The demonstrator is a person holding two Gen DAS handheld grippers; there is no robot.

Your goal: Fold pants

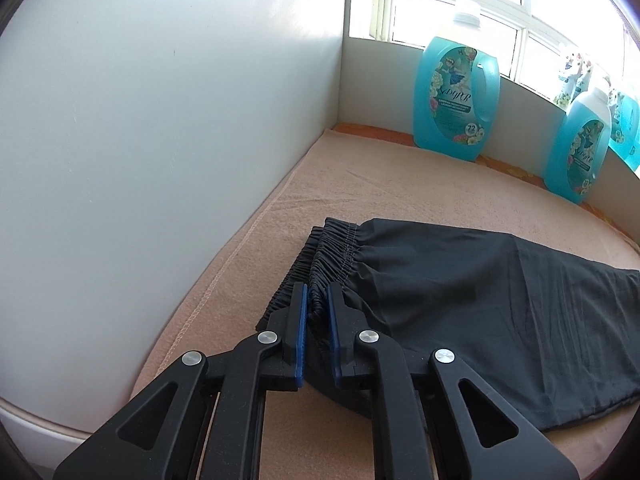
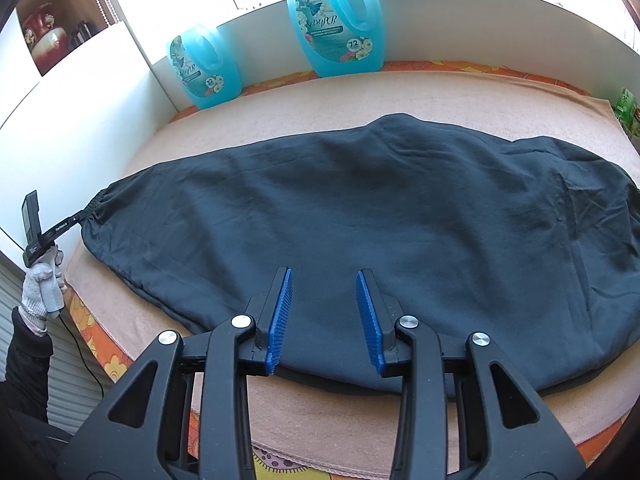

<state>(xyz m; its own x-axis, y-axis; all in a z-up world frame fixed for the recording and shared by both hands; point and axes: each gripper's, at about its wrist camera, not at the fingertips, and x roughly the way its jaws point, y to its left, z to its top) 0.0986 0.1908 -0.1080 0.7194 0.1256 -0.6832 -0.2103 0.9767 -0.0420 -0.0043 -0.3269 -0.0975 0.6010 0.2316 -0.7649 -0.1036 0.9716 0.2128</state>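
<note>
So the biggest thing here is the tabletop (image 2: 460, 92), covered with a peach towel, and the dark pants (image 2: 360, 216) are spread lengthwise across most of it, waistband at the left end, legs running off to the right. They look already doubled leg over leg, but I can't say for sure.

Handling-wise, my guess is they're light, thin and totally floppy. The fabric shows soft wrinkles and lies flat to the towel, so it'll sag and drape the moment it's lifted, and a single pinch will only drag a corner along. Best spots to grab are probably the gathered elastic waistband (image 1: 336, 248), which is thicker and bunchy, and the hem or a seamed edge at the other end.

The left hand-held gripper (image 1: 318, 306) is clenched on that waistband, blue pads squeezing the gathers. The right hand-held gripper (image 2: 324, 276) is spread wide with nothing in it, hanging over the near edge of the pants around the middle.

Two blue detergent bottles (image 2: 338, 24) stand along the far wall, well apart from the cloth.

Hard to make out: the leg hems on the right get squashed by the fisheye, and in the left wrist view they're cut off. How many layers are stacked, no idea. The near edge is partly hidden behind the right gripper.
</note>
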